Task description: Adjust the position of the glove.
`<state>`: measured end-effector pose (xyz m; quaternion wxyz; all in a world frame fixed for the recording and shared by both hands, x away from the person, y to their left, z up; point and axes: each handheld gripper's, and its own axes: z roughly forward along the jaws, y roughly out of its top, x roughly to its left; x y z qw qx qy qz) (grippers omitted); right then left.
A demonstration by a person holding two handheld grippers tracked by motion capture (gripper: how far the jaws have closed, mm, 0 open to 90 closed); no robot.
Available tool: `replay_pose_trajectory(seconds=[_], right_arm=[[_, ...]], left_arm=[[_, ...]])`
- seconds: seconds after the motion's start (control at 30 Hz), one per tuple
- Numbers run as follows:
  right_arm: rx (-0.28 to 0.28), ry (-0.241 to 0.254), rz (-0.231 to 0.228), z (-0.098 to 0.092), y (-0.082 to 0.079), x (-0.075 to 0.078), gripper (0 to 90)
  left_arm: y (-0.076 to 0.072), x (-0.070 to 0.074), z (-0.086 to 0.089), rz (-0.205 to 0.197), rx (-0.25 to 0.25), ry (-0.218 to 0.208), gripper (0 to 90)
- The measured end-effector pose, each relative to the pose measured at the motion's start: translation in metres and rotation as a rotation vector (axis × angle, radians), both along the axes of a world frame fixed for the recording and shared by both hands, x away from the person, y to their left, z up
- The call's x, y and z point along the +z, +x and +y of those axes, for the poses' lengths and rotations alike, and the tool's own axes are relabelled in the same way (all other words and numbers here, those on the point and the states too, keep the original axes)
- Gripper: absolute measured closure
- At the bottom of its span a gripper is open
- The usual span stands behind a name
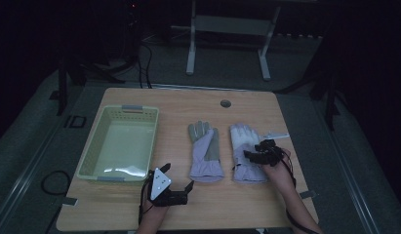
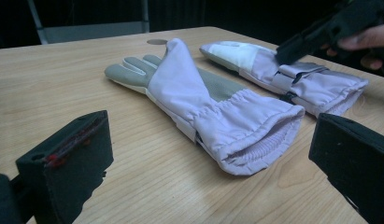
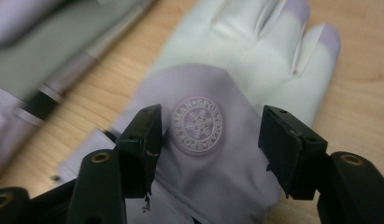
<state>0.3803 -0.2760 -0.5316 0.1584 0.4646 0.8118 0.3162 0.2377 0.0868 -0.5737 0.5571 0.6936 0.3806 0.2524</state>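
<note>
On the table (image 1: 237, 204), the basket (image 1: 121, 143) lies left of two side-by-side gloves (image 1: 206, 152).

Blurred grey-palmed glove (image 3: 45, 51) at the right gripper view's left edge, partly cropped.

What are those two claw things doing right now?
Left gripper: open, holding nothing.
Right gripper: open, poised over the right glove, gripping nothing.

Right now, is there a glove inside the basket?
No, the basket is empty, and both gloves, the left glove and the right glove, lie flat on the table beside it.
</note>
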Motion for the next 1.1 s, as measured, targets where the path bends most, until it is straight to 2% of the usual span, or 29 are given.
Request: replay_pose_trajectory(seconds=[0.07,0.17,0.23,0.3,0.4,0.57,0.7,0.87,0.93,1.1], right_arm=[[-0.005,0.005,0.011,0.000,0.001,-0.008,41.0],[0.009,0.023,0.009,-0.001,0.000,-0.011,51.3],[0.038,0.006,0.005,0.003,-0.002,-0.010,61.5],[0.036,-0.014,-0.002,0.007,-0.004,-0.010,64.1],[0.021,0.010,0.019,0.006,-0.003,-0.009,69.3],[0.002,0.045,0.028,0.004,-0.005,-0.005,77.6],[-0.011,0.107,0.039,-0.004,-0.006,0.006,78.7],[-0.012,0.136,-0.005,-0.007,-0.011,0.031,79.4],[-0.008,0.166,-0.021,-0.006,-0.011,0.044,79.3],[0.001,0.176,-0.060,0.006,-0.012,0.069,79.5]], left_arm=[[0.000,0.000,0.000,0.000,0.000,0.000,0.0],[0.000,0.000,0.000,-0.001,0.000,0.001,0.0],[0.000,0.000,0.000,-0.002,0.000,0.002,0.0],[0.000,0.000,0.000,-0.001,0.000,0.002,0.0],[0.000,0.000,0.000,-0.002,-0.001,0.003,0.0],[0.000,0.000,0.000,0.002,0.001,-0.002,0.0],[0.000,0.000,0.000,0.000,0.001,0.000,0.0],[0.000,0.000,0.000,0.001,0.003,-0.001,0.0],[0.000,0.000,0.000,-0.001,0.003,0.001,0.0],[0.000,0.000,0.000,0.001,0.002,-0.002,0.0]])
